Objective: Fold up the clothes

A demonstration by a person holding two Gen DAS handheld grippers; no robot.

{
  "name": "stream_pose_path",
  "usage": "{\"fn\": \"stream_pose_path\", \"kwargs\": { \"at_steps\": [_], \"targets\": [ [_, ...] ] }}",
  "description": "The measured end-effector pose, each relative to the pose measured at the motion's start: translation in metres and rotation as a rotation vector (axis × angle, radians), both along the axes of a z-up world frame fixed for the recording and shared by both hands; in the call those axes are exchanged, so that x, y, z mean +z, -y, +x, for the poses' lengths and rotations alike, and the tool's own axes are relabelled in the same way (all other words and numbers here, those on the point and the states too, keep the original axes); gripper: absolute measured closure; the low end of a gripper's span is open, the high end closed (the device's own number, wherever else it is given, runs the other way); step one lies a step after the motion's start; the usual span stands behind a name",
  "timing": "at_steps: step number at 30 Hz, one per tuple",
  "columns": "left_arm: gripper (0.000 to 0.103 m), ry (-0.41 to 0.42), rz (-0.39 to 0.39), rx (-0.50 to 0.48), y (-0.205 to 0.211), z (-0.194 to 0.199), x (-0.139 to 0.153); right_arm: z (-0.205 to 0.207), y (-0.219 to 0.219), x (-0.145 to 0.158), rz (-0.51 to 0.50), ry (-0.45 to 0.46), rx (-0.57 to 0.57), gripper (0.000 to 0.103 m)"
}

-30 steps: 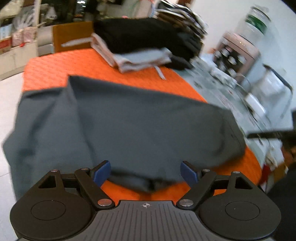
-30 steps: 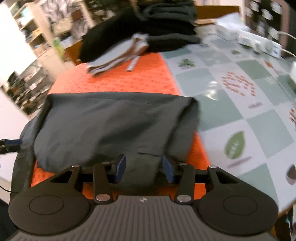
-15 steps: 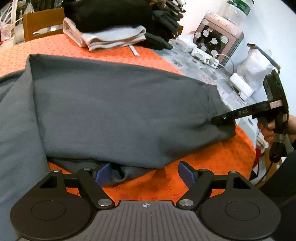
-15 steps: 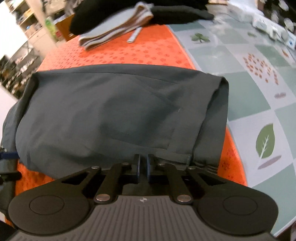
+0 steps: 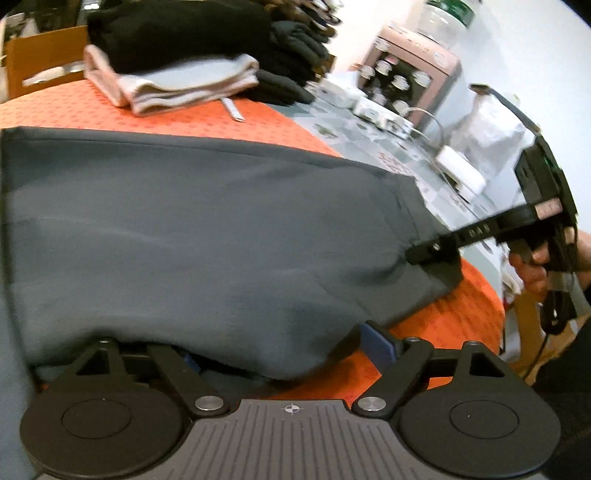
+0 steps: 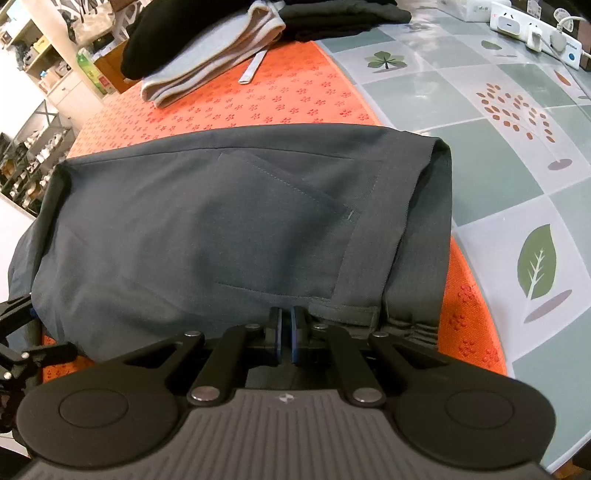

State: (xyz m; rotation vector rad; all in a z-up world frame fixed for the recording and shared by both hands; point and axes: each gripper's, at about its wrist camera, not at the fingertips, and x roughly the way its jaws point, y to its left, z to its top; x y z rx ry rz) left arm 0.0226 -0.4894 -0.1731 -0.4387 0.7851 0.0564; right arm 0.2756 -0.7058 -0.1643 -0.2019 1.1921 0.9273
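Observation:
Grey trousers (image 5: 221,229) lie spread across an orange mat (image 5: 443,325), a back pocket facing up in the right wrist view (image 6: 258,229). My right gripper (image 6: 285,325) is shut on the trousers' near edge beside the waistband. In the left wrist view it (image 5: 421,254) pinches the cloth at the right end, held by a hand (image 5: 532,269). My left gripper (image 5: 280,350) is low over the near edge at the other end. Its jaws are wide and opening, with cloth draped between them and over the left finger, the pads not pressing. It shows at the left edge of the right wrist view (image 6: 33,332).
Folded clothes, dark ones on a pale grey one (image 6: 207,59), are stacked at the mat's far side. A leaf-patterned tablecloth (image 6: 517,147) lies to the right with power strips (image 6: 535,33), a white adapter (image 5: 460,170) and a pink appliance (image 5: 410,74).
My right gripper went from open to shut on the trousers' near edge. Both grippers came down closer to the cloth, whose edge now lies between the left fingers.

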Motion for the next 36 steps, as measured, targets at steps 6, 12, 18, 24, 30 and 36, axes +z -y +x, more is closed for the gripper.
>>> {"fn": "stream_pose_path", "kwargs": {
  "at_steps": [6,12,18,24,30,36],
  "targets": [
    [0.022,-0.002,0.028,-0.125,0.014,-0.016,0.004,0.001,0.0,-0.001,0.004,-0.005,-0.003,0.099],
    [0.032,-0.02,0.003,-0.15,0.009,-0.043,0.008,0.004,0.0,-0.002,0.013,-0.021,-0.004,0.099],
    [0.033,-0.018,-0.003,-0.088,0.007,-0.058,0.011,0.01,0.002,-0.002,0.028,-0.071,-0.013,0.092],
    [0.032,0.009,-0.001,0.04,0.001,-0.056,0.011,-0.004,-0.014,0.009,0.062,-0.108,0.061,0.004],
    [0.032,0.023,-0.009,0.088,-0.004,-0.038,0.003,-0.044,-0.052,0.034,-0.024,0.128,0.248,0.001],
    [0.032,0.037,-0.014,0.043,0.004,-0.03,0.002,-0.045,-0.088,0.032,-0.058,0.137,0.3,0.001]
  ]
}}
